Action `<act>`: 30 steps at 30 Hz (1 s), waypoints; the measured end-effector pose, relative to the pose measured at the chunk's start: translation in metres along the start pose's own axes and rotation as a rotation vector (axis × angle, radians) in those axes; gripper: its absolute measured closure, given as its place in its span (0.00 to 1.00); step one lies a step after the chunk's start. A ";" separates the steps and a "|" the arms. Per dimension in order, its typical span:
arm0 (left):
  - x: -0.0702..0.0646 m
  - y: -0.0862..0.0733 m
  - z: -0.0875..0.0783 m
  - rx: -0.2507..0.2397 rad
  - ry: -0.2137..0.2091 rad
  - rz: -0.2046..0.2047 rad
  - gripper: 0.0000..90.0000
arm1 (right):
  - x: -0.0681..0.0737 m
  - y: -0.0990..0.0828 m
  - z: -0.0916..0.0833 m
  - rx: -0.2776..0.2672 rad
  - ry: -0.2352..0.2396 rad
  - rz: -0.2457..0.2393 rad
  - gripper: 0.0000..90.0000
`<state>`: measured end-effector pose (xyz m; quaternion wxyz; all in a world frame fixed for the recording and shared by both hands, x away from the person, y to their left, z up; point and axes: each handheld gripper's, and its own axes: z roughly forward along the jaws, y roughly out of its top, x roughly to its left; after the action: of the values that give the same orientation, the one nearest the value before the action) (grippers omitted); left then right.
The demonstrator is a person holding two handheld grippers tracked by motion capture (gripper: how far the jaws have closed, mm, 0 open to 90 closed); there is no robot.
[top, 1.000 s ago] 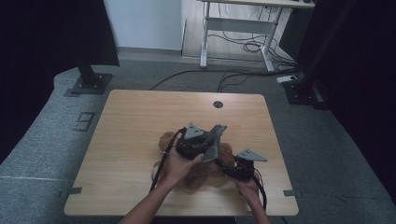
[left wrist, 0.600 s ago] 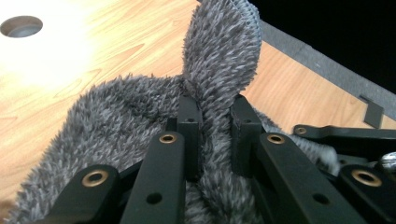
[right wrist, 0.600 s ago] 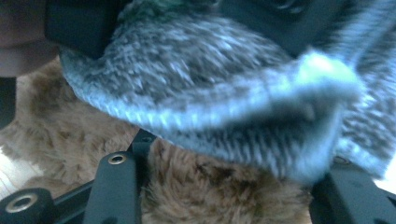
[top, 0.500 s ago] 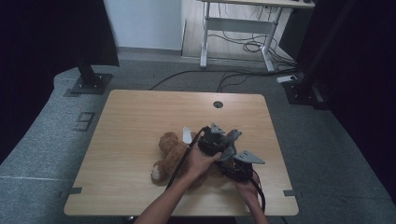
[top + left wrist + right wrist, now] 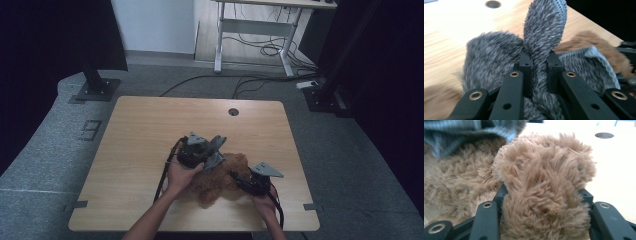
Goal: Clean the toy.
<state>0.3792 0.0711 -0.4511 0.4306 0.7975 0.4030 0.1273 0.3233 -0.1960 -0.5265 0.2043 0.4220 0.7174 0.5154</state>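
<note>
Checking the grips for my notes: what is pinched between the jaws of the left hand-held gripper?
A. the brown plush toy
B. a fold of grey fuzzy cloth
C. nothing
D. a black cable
B: in the left gripper view, the left hand-held gripper has its jaws clamped on a fold of grey fuzzy cloth.

Wooden table (image 5: pixel 150 130) (light-grained); brown plush toy (image 5: pixel 220 182) atop

The left handheld black two-jaw gripper (image 5: pixel 200 150) carries a grey three-cornered plate on top and trails a black cable toward the table's near edge; its flat black jaw links show brass-ringed rivets and small round holes; the right handheld black two-jaw gripper (image 5: pixel 252 181) bears a similar grey plate and a black looping cable; both forearms are bare, with no sleeves showing.
</note>
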 end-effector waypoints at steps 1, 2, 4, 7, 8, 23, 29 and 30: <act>0.007 -0.003 -0.004 -0.003 0.011 -0.016 0.87 | 0.000 0.000 0.000 0.001 -0.001 -0.004 0.52; 0.007 -0.003 -0.004 -0.003 0.011 -0.016 0.87 | 0.000 0.000 0.000 -0.002 -0.002 -0.004 0.52; 0.029 -0.014 -0.013 0.006 0.042 -0.050 0.87 | 0.001 0.000 -0.001 -0.002 -0.002 -0.004 0.52; 0.052 -0.028 -0.020 0.024 0.083 -0.092 0.87 | 0.001 0.000 0.000 -0.003 -0.004 -0.006 0.52; 0.057 -0.032 -0.020 0.027 0.091 -0.107 0.87 | 0.001 0.000 0.000 -0.003 -0.005 -0.007 0.52; 0.025 0.008 -0.039 -0.064 -0.001 -0.034 0.87 | 0.001 -0.001 0.000 -0.015 -0.003 -0.010 0.52; -0.036 0.044 0.010 -0.020 -0.096 0.053 0.87 | 0.001 -0.001 -0.001 -0.018 -0.005 -0.015 0.52; -0.045 0.046 0.021 0.002 -0.109 0.068 0.87 | 0.001 -0.001 -0.001 -0.018 -0.005 -0.015 0.52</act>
<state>0.3863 0.0105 -0.4204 0.4466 0.8167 0.3520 0.0980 0.3216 -0.1956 -0.5272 0.2139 0.4159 0.7154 0.5191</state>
